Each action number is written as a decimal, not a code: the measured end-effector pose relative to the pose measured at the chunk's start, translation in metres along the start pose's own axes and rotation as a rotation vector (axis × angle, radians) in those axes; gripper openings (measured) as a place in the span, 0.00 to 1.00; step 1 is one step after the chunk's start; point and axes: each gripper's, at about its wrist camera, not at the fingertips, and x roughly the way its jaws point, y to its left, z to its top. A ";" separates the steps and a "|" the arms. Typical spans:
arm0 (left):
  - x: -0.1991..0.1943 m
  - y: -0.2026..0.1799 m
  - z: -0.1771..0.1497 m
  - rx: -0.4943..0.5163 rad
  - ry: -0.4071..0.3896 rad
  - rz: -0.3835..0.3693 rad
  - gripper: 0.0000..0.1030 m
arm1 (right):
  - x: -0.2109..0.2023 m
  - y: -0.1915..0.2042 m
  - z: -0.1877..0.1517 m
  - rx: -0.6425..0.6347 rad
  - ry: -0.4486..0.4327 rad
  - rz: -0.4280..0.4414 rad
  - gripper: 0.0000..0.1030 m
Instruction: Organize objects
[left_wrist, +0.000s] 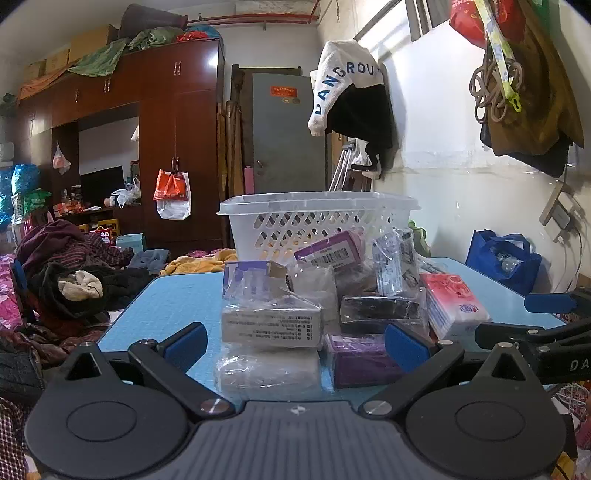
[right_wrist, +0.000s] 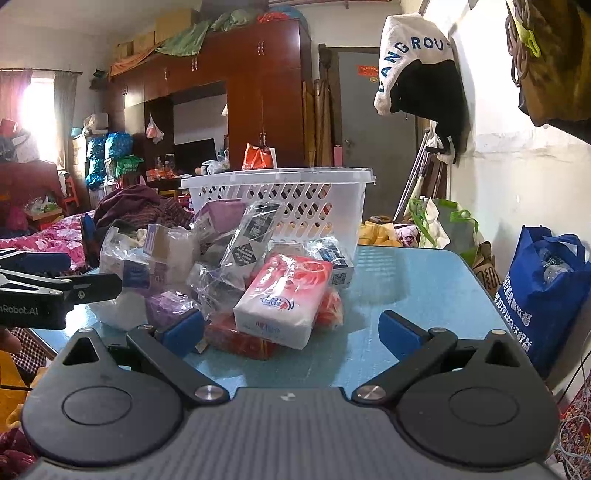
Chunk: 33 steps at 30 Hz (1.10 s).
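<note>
I log the tissue pack (right_wrist: 282, 301) at twelve o'clock of my empty, wide-open right tool (right_wrist: 291, 332), long axis pointing away toward the basket (right_wrist: 280, 201).

The white lattice basket (left_wrist: 317, 218) is smooth plastic, the packets in front of it wrapped in glossy, crinkled clear film (right_wrist: 221, 284). The blue tabletop (right_wrist: 406, 291) looks matt; the brown wardrobe (left_wrist: 184, 110) is shiny polished wood.

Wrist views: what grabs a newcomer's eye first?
The heap of wrapped packets in the middle of the blue table, with a red-and-white tissue pack at its near edge. Behind it stands a white lattice basket. Both grippers, left and right, are open and hold nothing.
</note>
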 end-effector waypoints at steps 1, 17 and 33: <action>0.000 0.000 0.000 0.000 0.000 0.001 1.00 | 0.000 0.000 0.000 0.001 -0.001 0.002 1.00; 0.002 0.002 -0.001 -0.006 0.001 0.003 1.00 | -0.002 -0.002 0.000 0.011 -0.023 0.031 1.00; 0.003 0.001 -0.002 -0.006 0.006 0.002 1.00 | -0.004 0.000 0.000 -0.001 -0.047 0.045 1.00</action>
